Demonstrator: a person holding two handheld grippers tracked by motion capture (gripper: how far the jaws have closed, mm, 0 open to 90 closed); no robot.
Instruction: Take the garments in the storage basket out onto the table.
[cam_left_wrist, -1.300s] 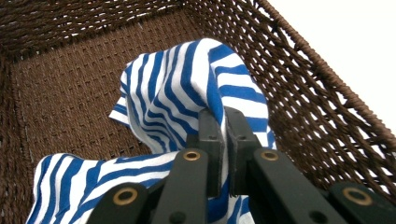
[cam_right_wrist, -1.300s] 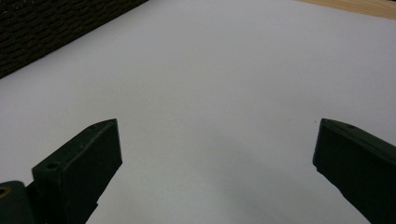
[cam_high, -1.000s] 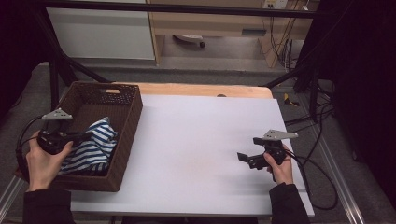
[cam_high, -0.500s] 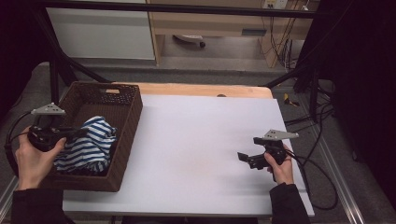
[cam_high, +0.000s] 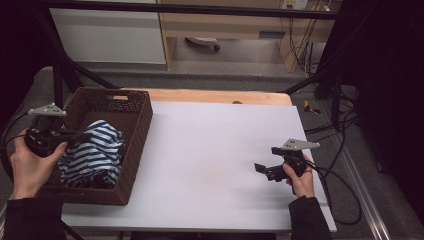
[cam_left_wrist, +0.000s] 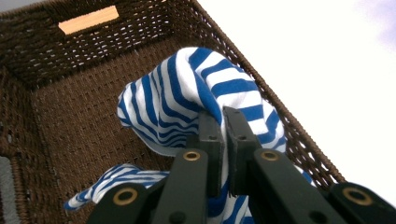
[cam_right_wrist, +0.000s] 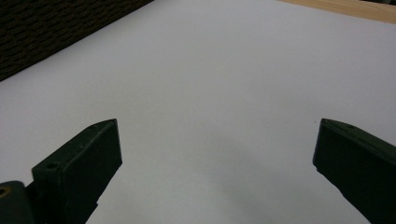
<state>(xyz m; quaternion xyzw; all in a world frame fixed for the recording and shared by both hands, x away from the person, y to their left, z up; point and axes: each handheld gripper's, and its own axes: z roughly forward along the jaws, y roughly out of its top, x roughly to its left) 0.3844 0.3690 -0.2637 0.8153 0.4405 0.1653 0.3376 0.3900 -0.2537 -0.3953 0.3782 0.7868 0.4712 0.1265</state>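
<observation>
Left hand-held gripper (cam_high: 82, 135) pinches the blue-striped cloth (cam_high: 95, 152), jaws pressed on a raised fold, inside the wicker basket (cam_high: 137, 130) at 9 o'clock on the worktop (cam_high: 210, 150). Right hand-held gripper (cam_high: 262, 170) at 4 o'clock, jaws spread, holding nothing. No legible writing.

Lower folds of the striped cloth (cam_left_wrist: 196, 93) behind the left hand-held gripper (cam_left_wrist: 223, 121).

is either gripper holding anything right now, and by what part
The left gripper is shut on the striped cloth, pinching a raised fold near its top, over the wicker basket. The right gripper is open over the white table, holding nothing.
</observation>
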